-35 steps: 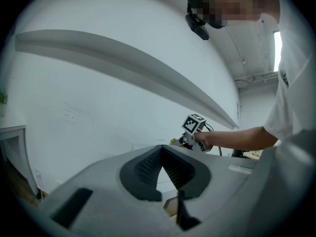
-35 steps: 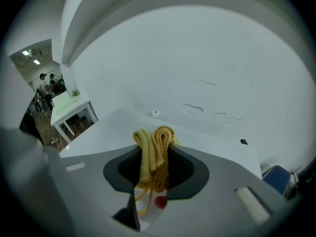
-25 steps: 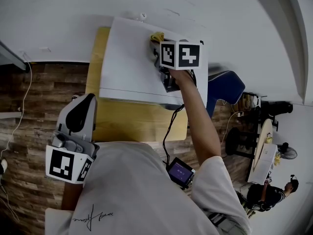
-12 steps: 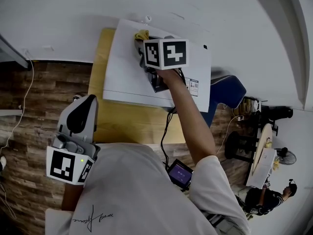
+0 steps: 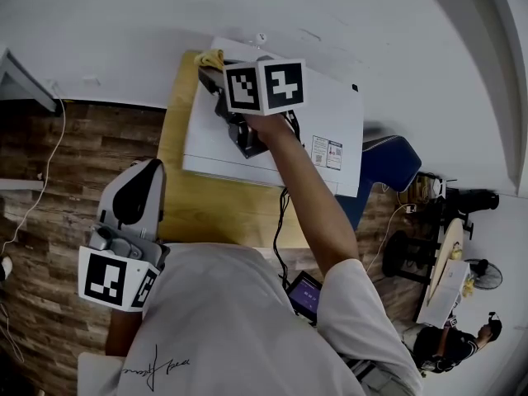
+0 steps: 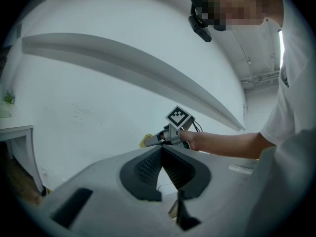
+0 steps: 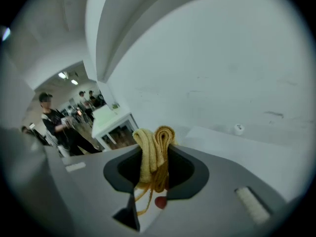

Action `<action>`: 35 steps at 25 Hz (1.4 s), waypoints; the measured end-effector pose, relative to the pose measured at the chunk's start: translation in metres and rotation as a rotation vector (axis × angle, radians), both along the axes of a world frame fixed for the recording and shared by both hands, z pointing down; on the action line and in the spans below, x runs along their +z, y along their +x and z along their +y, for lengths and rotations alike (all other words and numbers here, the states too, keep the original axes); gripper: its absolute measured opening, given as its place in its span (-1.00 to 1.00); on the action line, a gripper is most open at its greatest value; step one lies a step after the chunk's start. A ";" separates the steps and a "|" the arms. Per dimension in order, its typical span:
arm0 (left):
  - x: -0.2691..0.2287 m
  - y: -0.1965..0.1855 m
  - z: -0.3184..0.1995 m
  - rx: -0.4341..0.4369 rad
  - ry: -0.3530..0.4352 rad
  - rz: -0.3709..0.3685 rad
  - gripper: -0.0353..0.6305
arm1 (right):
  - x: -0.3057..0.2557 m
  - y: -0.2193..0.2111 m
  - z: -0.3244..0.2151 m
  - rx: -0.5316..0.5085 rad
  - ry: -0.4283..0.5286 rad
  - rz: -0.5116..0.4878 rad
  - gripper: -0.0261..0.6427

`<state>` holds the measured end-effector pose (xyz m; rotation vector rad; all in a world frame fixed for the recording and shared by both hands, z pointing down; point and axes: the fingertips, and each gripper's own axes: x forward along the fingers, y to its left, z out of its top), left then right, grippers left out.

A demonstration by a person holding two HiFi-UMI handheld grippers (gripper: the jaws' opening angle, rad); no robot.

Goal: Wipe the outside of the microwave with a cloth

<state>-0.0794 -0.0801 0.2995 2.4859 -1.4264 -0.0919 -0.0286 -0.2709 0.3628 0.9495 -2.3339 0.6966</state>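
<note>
R gripper [image 7: 155, 168] clamped on yellow cloth [image 7: 154, 147]; folded wad pinched btwn jaws, sticking past tips, at microwave [image 5: 322, 114] top corner. L gripper [image 6: 162, 157] closed, empty.

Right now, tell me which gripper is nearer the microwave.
Right. The right gripper is over the microwave, at its top far-left corner, clamping the yellow cloth; the left gripper is down beside the person's torso, away from it.

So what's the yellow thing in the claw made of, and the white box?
The yellow cloth looks like soft, ribbed fabric: it bunches into thick folds with loose threads hanging. The microwave seems to be smooth white painted metal, maybe plastic; its top is flat and matte.
</note>
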 end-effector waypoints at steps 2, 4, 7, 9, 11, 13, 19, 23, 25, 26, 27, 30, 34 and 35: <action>-0.001 0.001 0.000 0.003 0.002 -0.003 -0.90 | -0.013 -0.007 0.007 -0.016 -0.022 -0.087 -0.56; -0.001 0.002 0.001 0.008 0.004 -0.006 -0.90 | -0.028 0.000 0.009 -0.015 0.018 -0.094 -0.56; 0.001 0.006 0.003 0.017 0.000 -0.010 -0.90 | -0.048 0.023 0.010 0.002 0.068 -0.085 -0.56; 0.002 0.010 0.004 0.028 -0.002 -0.016 -0.90 | -0.058 0.045 0.010 0.029 0.087 -0.078 -0.56; 0.001 0.017 0.005 0.043 0.001 -0.026 -0.90 | -0.063 0.073 0.008 0.066 0.103 -0.058 -0.56; -0.001 0.024 0.005 0.061 0.009 -0.032 -0.90 | -0.065 0.103 0.006 0.109 0.114 -0.029 -0.56; -0.004 0.037 0.005 0.106 0.011 -0.036 -0.90 | -0.063 0.189 0.003 0.237 0.116 0.034 -0.56; -0.004 0.047 0.007 0.136 0.011 -0.046 -0.90 | -0.054 0.241 0.005 0.316 0.111 0.094 -0.56; -0.005 0.050 0.009 0.144 0.011 -0.050 -0.90 | -0.051 0.268 0.008 0.357 0.109 0.124 -0.57; -0.005 0.052 0.010 0.148 0.011 -0.052 -0.90 | -0.050 0.281 0.010 0.377 0.110 0.138 -0.57; -0.005 0.053 0.011 0.152 0.009 -0.054 -0.90 | -0.050 0.295 0.012 0.397 0.114 0.156 -0.57; -0.003 0.057 0.014 0.162 0.006 -0.055 -0.90 | -0.046 0.338 0.017 0.460 0.127 0.242 -0.57; -0.001 0.061 0.016 0.166 0.003 -0.055 -0.90 | -0.029 0.390 0.027 0.526 0.115 0.396 -0.57; -0.001 0.061 0.016 0.166 0.003 -0.055 -0.90 | -0.024 0.400 0.030 0.536 0.112 0.439 -0.57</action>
